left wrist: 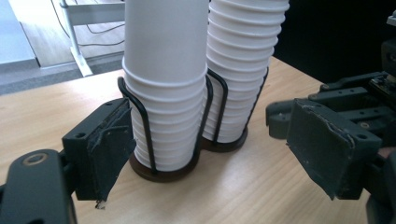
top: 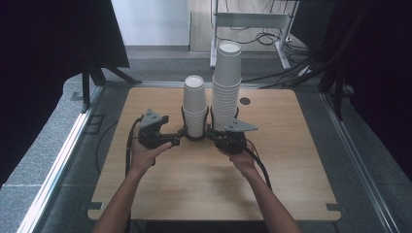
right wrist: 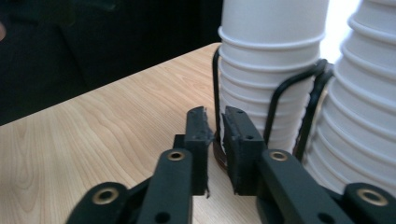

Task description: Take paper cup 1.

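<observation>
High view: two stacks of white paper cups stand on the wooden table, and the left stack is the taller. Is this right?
No. The high view shows the right stack is the taller; the left stack is shorter. Both stand on the wooden table.

Dim, soft, dark edges, backlit glare.

Open claw [left wrist: 210,154], two cup stacks [left wrist: 166,84], table [left wrist: 261,186]
</observation>
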`<state>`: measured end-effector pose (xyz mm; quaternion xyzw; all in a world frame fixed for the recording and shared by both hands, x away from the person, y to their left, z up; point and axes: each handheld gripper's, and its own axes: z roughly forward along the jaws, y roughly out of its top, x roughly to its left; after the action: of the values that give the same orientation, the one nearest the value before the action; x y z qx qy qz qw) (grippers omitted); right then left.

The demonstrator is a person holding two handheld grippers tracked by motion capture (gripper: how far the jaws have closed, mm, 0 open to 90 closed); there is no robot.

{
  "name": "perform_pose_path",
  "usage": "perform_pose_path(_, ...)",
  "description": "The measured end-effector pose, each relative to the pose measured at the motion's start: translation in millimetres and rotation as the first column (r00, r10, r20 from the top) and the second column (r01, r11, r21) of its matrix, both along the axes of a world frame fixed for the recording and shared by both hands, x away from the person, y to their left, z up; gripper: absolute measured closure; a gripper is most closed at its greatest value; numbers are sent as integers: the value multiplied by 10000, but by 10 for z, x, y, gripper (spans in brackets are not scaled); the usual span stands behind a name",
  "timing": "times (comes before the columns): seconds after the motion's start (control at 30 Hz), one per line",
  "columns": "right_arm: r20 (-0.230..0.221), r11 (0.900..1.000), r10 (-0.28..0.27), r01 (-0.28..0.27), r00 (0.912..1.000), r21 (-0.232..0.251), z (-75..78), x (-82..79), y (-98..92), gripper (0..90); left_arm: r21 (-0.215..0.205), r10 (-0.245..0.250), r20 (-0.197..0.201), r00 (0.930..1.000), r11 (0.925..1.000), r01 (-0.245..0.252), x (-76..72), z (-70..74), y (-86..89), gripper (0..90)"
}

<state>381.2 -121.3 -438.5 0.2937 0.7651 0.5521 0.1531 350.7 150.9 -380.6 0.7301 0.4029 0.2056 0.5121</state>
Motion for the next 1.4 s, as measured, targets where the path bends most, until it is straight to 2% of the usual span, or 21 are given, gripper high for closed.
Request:
perform_pose_path(0.1, -50, 9998, 172, -172, 9998, 49, 14, 26, 40, 852, -106, -68, 24, 10000, 9999, 68, 64, 85, 1, 151)
perform_pose_path(0.2, -57, 9994, 339, -339, 9994, 95, 29, 47, 76, 868, -37, -56, 135, 9999, 10000, 56, 126, 153, -17, 150)
perform_pose_path(0.37, -133, 9989, 457, -456, 9989, 62, 43, 118, 136, 895, -215, 30, 264, 9996, 9998, -24, 228, 204, -57, 146)
perform_pose_path(0.47, -94, 9992, 402, -402, 9991, -57, 49, 175, 187, 895, -330, 168, 103, 9998, 9993, -165, 318, 201, -66, 118)
perform_pose_path(0.57, -52, 9991, 379, -380, 9993, -183, 38, 243, 230, 896, -231, 194, 74, 9998, 9995, -192, 401, 208, -92, 95)
perform_pose_path(0.6, -59, 9992, 374, -375, 9993, -157, 34, 266, 238, 897, -232, 231, 135, 9996, 9995, -228, 422, 212, -106, 86)
perform_pose_path(0.67, -58, 9994, 334, -334, 9994, -59, 27, 315, 243, 898, -112, 212, 2, 9998, 9997, -212, 480, 221, -132, 82)
perform_pose_path(0.73, -102, 9996, 289, -289, 9995, -16, 20, 360, 256, 899, 23, 216, -139, 9997, 9998, -215, 551, 222, -166, 73)
perform_pose_path(0.8, -41, 9996, 277, -277, 9996, -41, 13, 405, 276, 899, -14, 255, -199, 9995, 9997, -255, 608, 226, -195, 71)
perform_pose_path(1.0, -138, 9996, 266, -267, 9996, -46, -4, 472, 331, 899, 35, 505, -221, 9985, 9987, -505, 739, 214, -260, 20)
perform_pose_path(1.13, -114, 9999, 96, -96, 9999, 75, -9, 518, 364, 897, -57, 514, -381, 9980, 9987, -516, 824, 166, -309, 9)
perform_pose_path(1.17, -197, 9998, 19, -15, 9998, 194, -1, 536, 371, 897, 87, 573, -430, 9974, 9983, -570, 862, 128, -339, 8)
perform_pose_path(1.3, -381, 9997, -86, 94, 9992, 214, 6, 586, 396, 897, 100, 654, -641, 9958, 9978, -649, 933, 69, -364, 7)
perform_pose_path(1.4, -326, 9997, -141, 148, 9994, 191, -7, 601, 410, 898, 72, 627, -682, 9957, 9980, -624, 965, 49, -366, 8)
